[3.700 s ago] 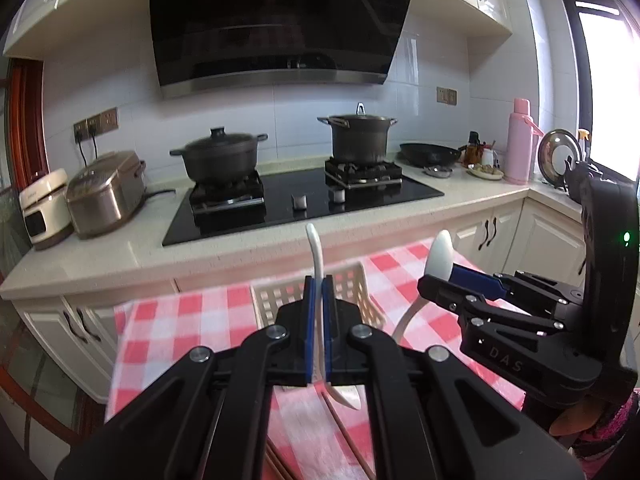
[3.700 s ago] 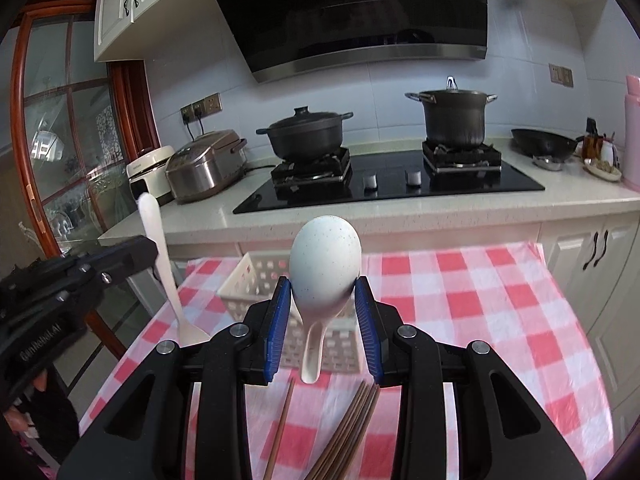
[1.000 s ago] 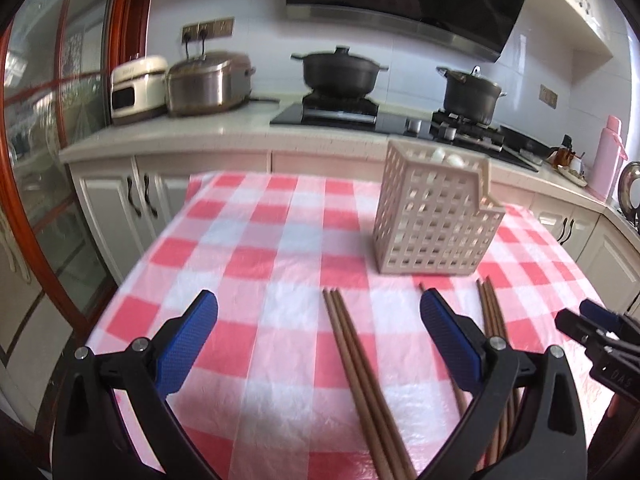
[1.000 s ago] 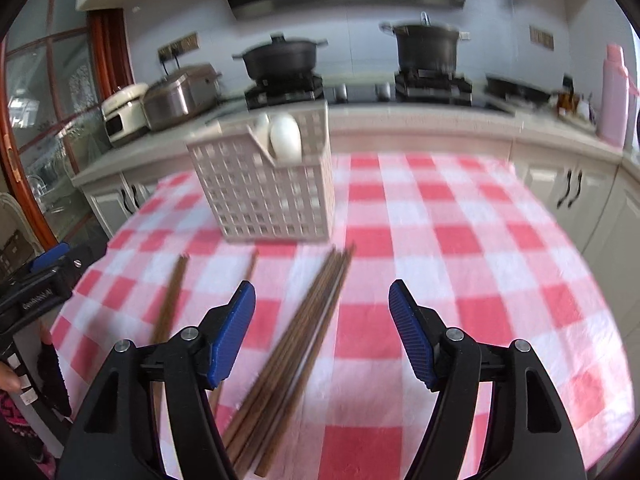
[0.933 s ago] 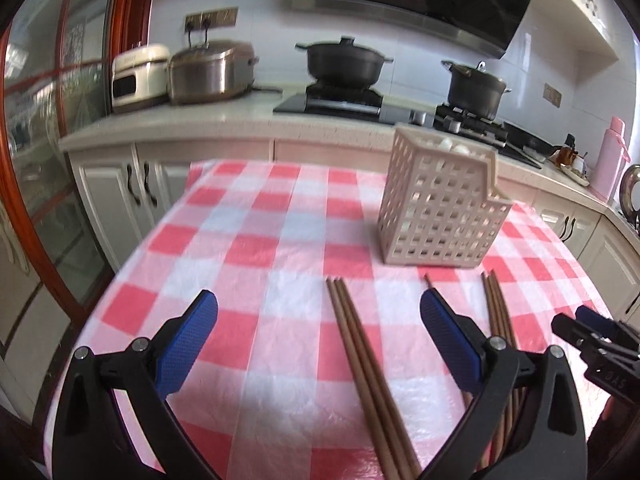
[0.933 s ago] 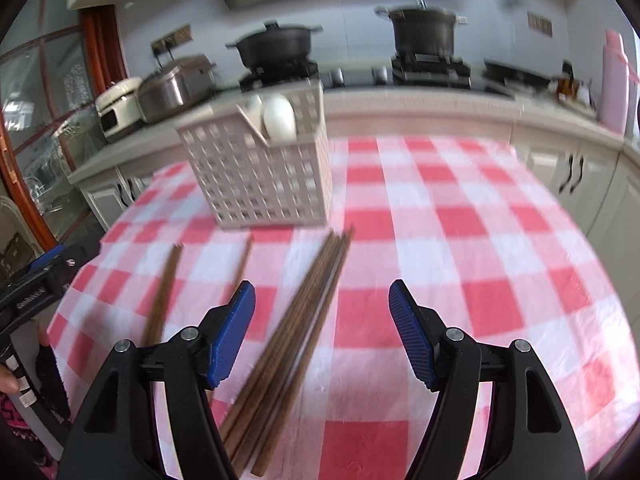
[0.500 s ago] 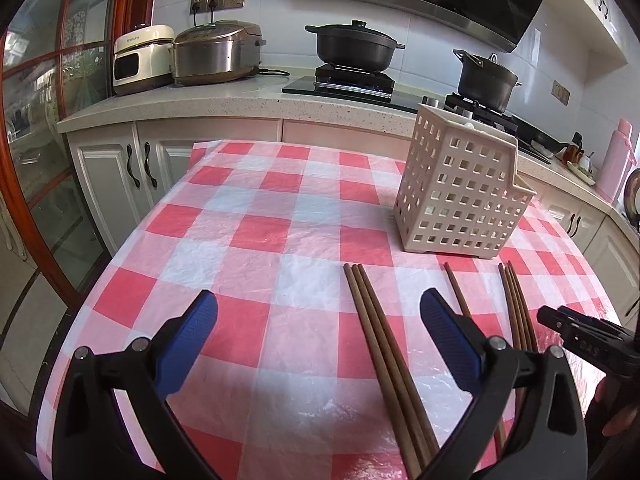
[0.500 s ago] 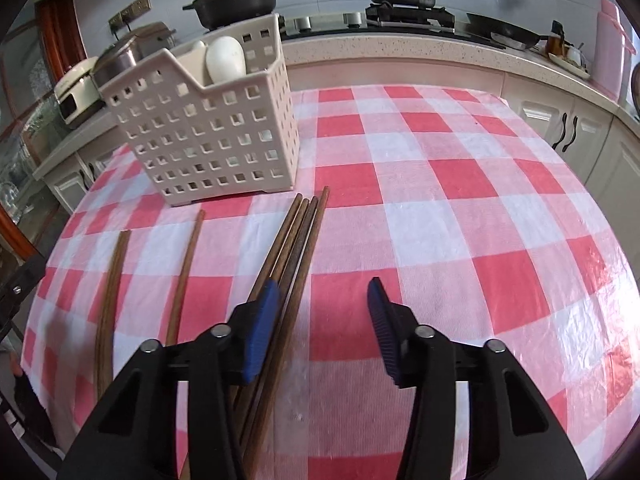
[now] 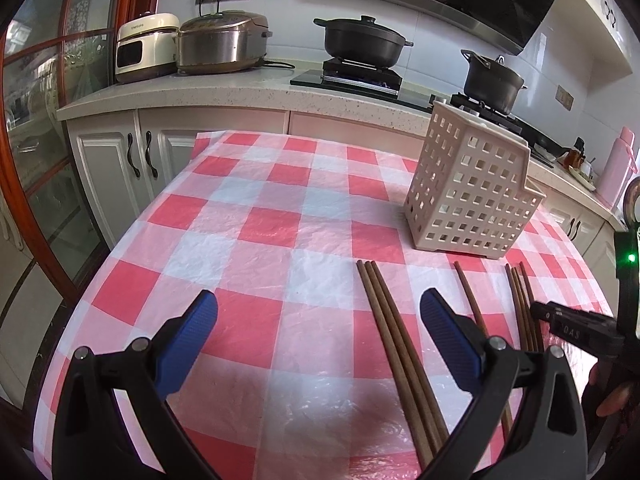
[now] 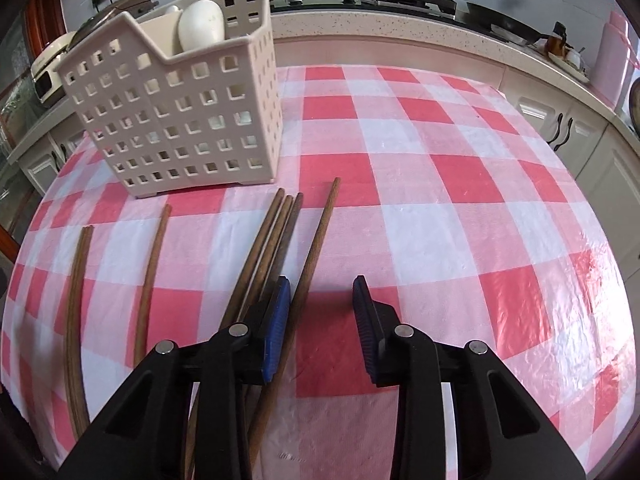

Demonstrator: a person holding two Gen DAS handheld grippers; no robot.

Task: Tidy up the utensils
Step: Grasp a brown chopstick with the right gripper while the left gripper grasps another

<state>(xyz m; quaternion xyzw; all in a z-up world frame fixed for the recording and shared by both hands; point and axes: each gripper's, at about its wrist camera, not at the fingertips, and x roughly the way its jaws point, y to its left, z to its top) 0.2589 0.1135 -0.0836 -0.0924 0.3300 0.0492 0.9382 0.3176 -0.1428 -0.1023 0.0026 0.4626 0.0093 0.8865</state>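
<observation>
A white perforated utensil basket stands on the red-checked tablecloth and holds two white spoons. It also shows in the left wrist view. Several brown chopsticks lie in front of it. My right gripper is open, low over the cloth, with one separate chopstick between its jaws next to the left pad; a bundle lies just left. My left gripper is wide open and empty above the cloth, with a group of three chopsticks between its jaws. The right gripper shows in the left wrist view.
More chopsticks lie at the left in the right wrist view. The table edge drops off at the left. Behind stands a counter with rice cookers, pots on a stove, and a pink flask.
The spoons, earlier held in both grippers, now stand in the basket. My right gripper has dropped toward the cloth and narrowed around one chopstick. My left gripper stays wide open and has shifted slightly.
</observation>
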